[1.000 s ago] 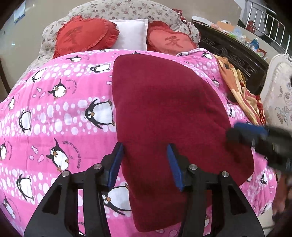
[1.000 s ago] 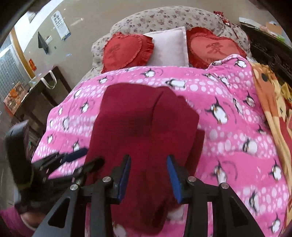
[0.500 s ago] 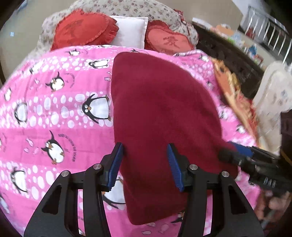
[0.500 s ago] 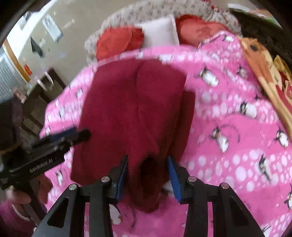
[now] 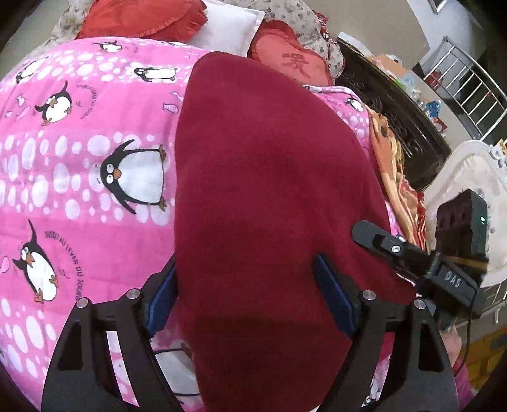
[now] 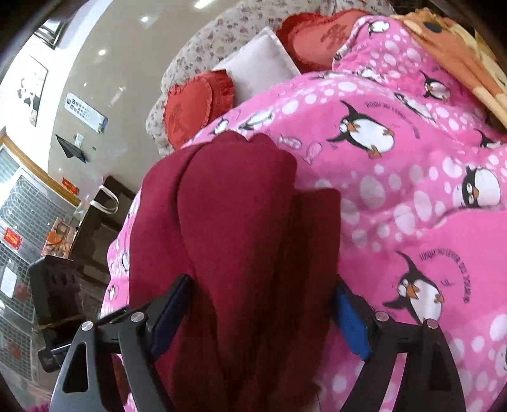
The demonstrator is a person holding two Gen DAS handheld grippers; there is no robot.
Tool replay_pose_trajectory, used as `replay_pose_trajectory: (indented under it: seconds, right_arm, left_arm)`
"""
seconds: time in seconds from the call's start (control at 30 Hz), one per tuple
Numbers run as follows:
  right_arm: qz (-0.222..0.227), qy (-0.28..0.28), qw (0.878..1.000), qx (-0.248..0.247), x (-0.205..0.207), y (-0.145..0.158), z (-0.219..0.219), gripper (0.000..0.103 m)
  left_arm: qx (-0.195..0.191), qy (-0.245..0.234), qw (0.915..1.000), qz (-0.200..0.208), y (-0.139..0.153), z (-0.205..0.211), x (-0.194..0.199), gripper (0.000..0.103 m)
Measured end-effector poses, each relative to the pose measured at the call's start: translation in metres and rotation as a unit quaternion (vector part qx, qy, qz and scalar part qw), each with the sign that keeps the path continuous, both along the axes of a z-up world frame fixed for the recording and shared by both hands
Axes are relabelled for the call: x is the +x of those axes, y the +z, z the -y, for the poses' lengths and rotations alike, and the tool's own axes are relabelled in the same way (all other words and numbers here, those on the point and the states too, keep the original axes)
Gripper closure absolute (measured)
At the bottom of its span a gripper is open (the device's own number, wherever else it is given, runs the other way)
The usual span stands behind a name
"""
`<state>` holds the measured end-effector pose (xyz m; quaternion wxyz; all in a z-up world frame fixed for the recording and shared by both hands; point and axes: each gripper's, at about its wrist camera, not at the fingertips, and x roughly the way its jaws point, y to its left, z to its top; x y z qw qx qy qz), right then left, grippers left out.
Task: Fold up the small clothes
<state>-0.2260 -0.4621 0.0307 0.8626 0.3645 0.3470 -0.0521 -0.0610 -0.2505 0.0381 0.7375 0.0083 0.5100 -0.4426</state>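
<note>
- Left gripper (image 5: 250, 298) first: I see its jaws spreading apart, blue pads on either side of the near end of the dark red garment (image 5: 269, 202), and the cloth runs up between them. The pads sit at the cloth's edges; I can't see them pressing on it.
- Right gripper (image 6: 263, 313) is doing the same on my other camera: jaws opening, dark blue pad on the left, brighter blue pad on the right, the red fabric bunched in thick folds between them. I read it as released, not pinched.
- In the left wrist view I can pick out the right gripper coming in from the right side, its black finger lying against the garment's right edge near the foot of the bed.
- The garment lies lengthwise on the pink penguin blanket (image 5: 63, 177), its far end reaching toward the pillows, its near end at the bed's near edge under both tools. From the right wrist it shows a fold line down its length, with a second layer peeking out on the right.
- At the head of the bed I see two red heart cushions (image 5: 294, 63) with a white pillow (image 5: 228, 28) between them.
- An orange patterned blanket (image 5: 389, 164) lies along the bed's right edge, just beside the pink one.
</note>
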Motion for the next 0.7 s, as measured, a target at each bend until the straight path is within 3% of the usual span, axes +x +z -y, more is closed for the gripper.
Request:
replay_pose_trajectory:
  seconds: [0.03,0.1,0.17,0.3,0.43,0.53,0.6,0.7]
  right_arm:
    - [0.003,0.005,1.0,-0.003,0.0,0.004,-0.005,0.046]
    - [0.004,0.018,1.0,-0.002,0.0,0.014,-0.012,0.055]
    - [0.016,0.032,0.999,0.002,-0.003,0.031,-0.023,0.056]
    - [0.039,0.061,0.997,-0.003,-0.008,0.067,-0.052,0.057]
    - [0.044,0.082,0.995,0.031,-0.004,0.081,-0.087,0.057]
    - [0.022,0.096,0.994,0.041,0.002,0.072,-0.114,0.051]
    - [-0.017,0.091,0.995,0.038,0.008,0.055,-0.127,0.047]
    - [-0.101,0.075,0.991,-0.037,0.008,0.038,-0.144,0.047]
  left_arm:
    - [-0.002,-0.001,1.0,-0.002,0.002,-0.001,0.0,0.024]
    - [-0.014,-0.008,0.9999,-0.003,0.011,-0.008,-0.003,0.039]
    - [-0.022,-0.024,0.9995,0.001,0.028,-0.02,-0.01,0.045]
    - [-0.015,-0.025,0.9991,0.031,0.064,-0.055,-0.022,0.045]
    - [0.012,-0.006,0.9992,0.038,0.082,-0.093,-0.026,0.045]
    - [0.047,0.011,0.9988,0.014,0.067,-0.122,-0.021,0.045]
    - [0.067,0.037,0.9971,0.006,0.048,-0.134,-0.019,0.045]
    - [0.11,0.066,0.9912,0.031,0.022,-0.147,-0.025,0.045]
